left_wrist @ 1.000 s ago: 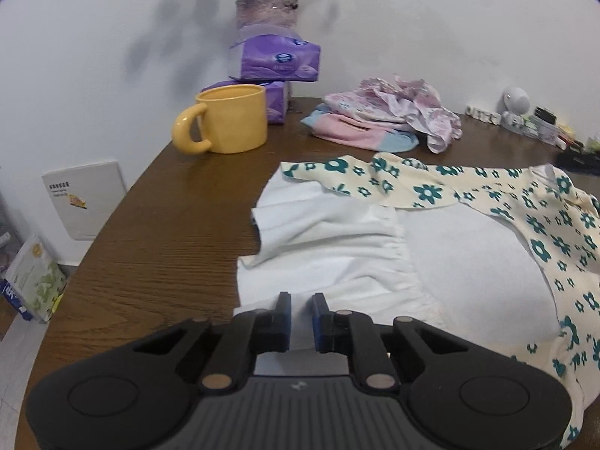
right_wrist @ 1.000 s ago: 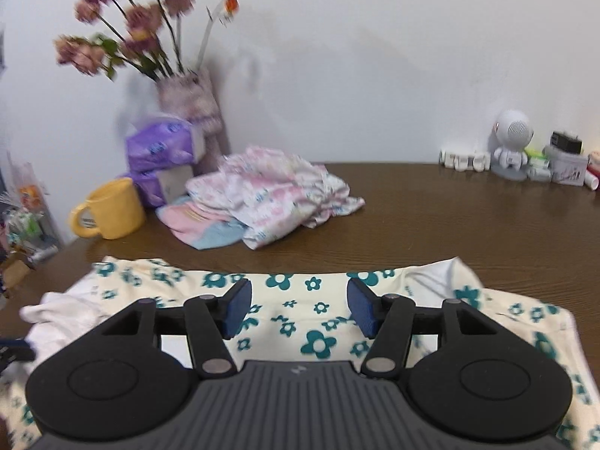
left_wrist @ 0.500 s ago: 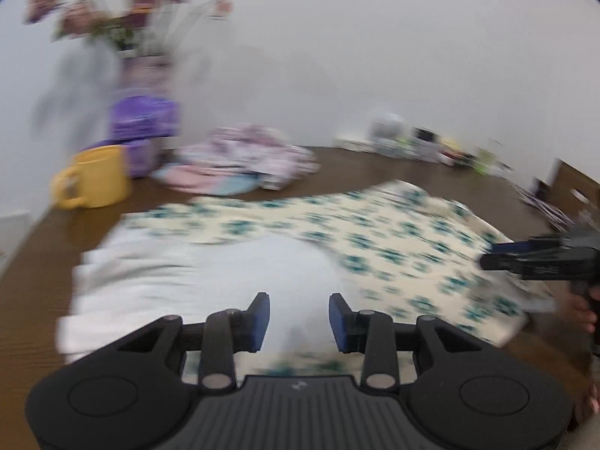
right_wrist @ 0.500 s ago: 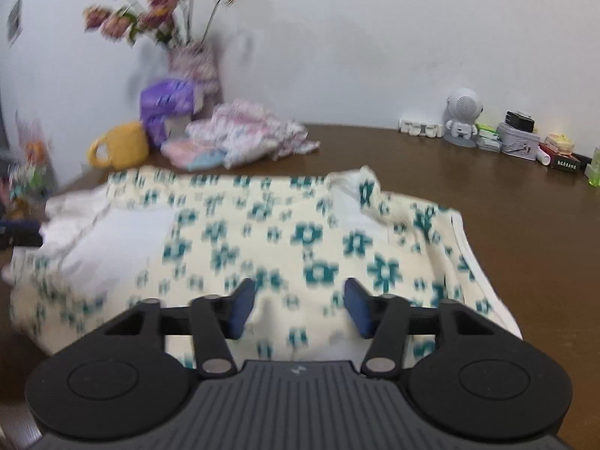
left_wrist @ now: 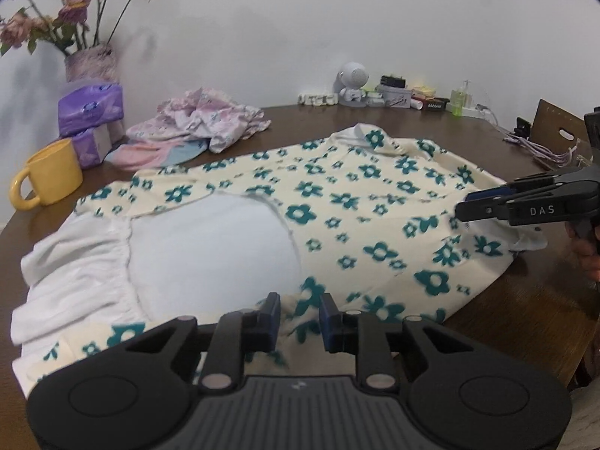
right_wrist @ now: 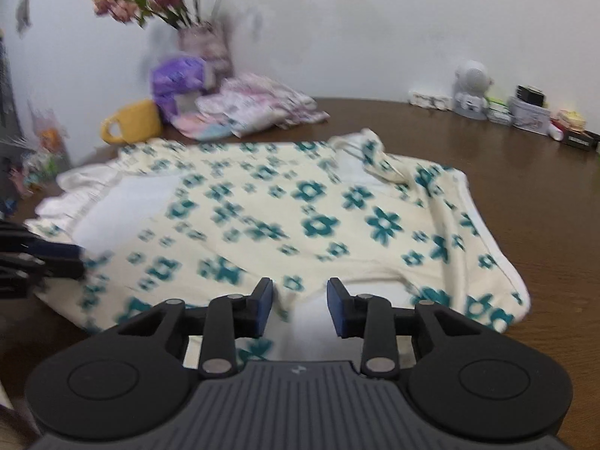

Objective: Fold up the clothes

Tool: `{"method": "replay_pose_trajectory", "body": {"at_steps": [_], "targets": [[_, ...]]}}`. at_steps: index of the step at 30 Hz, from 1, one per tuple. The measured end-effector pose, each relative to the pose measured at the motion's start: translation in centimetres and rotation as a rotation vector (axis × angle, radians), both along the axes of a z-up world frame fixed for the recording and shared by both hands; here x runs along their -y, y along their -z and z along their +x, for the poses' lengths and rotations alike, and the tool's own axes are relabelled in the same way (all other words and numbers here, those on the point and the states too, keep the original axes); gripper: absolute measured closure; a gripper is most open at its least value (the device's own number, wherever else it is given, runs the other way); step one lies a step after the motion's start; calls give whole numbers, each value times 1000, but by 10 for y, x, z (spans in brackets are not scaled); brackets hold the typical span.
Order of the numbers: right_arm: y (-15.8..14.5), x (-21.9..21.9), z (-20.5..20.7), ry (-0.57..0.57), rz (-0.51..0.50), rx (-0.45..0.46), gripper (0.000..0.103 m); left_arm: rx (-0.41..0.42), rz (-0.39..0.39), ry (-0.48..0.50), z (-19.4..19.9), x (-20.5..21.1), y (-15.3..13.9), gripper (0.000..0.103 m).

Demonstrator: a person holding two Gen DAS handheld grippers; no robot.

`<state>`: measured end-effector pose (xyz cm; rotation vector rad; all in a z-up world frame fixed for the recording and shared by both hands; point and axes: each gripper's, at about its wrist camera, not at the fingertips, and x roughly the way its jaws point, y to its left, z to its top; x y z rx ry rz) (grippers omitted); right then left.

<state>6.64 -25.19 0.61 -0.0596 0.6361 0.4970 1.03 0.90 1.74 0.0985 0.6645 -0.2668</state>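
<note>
- The left gripper [left_wrist: 299,317] is seen nearest in its own view, its blue-padded fingers parted over the near hem of the flowered garment [left_wrist: 348,202], with nothing pinched between them.
- The right gripper [right_wrist: 299,307] is shown likewise spread in the right wrist view, poised above the garment's near edge, where a white inner layer is exposed between the pads.
- Each tool is caught by the other camera: the right gripper [left_wrist: 483,208] is seen from the side at the garment's right edge in the left wrist view, and whether cloth is held there cannot be told; part of a hand [left_wrist: 587,247] is glimpsed behind it.
- The left gripper's tips [right_wrist: 56,258] are visible only as dark, blurred shapes at the left border of the right wrist view.
- One garment is spread flat on the brown wooden table [left_wrist: 525,300]: cream fabric printed with teal flowers, a plain white panel [left_wrist: 210,251] and a gathered white frill [left_wrist: 71,270] at its left end.
- Farther back, one yellow mug [left_wrist: 48,178], two purple tissue packs [left_wrist: 90,107] and one crumpled pile of pink clothes [left_wrist: 202,123] are grouped well apart from the grippers.
- Against the wall, one vase of dried flowers [left_wrist: 90,62] and one small white robot figure [left_wrist: 352,82] are shown.
- A cardboard bag with a cut handle [left_wrist: 558,127] appears only in the left wrist view.
</note>
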Motion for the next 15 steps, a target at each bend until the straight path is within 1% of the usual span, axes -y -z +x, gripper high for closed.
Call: {"method": "replay_pose_trajectory", "body": {"at_steps": [1, 2, 5, 7, 8, 9, 10, 11, 13, 15], "targets": [[0, 0, 0, -6, 2, 0, 70, 8, -7, 12, 2, 3, -2, 80], [1, -1, -1, -10, -4, -6, 70, 13, -13, 23, 4, 6, -4, 77], [7, -9, -3, -18, -31, -37, 70, 14, 7, 49, 8, 16, -3, 76], [10, -11, -6, -21, -41, -54, 70, -6, 42, 50, 10, 19, 4, 77], [10, -9, -9, -19, -37, -59, 70, -16, 54, 53, 11, 19, 8, 81], [11, -7, -13, -18, -34, -64, 71, -20, 55, 61, 11, 18, 10, 83], [11, -6, -16, -23, -29, -72, 74, -24, 51, 71, 11, 17, 11, 85], [11, -5, -19, -31, -24, -80, 77, -27, 51, 78, 10, 16, 11, 88], [7, -1, -19, -38, -15, -86, 85, -33, 55, 88, 9, 15, 11, 89], [-1, 3, -10, -25, -9, -70, 85, -28, 45, 84, 9, 13, 8, 87]]}}
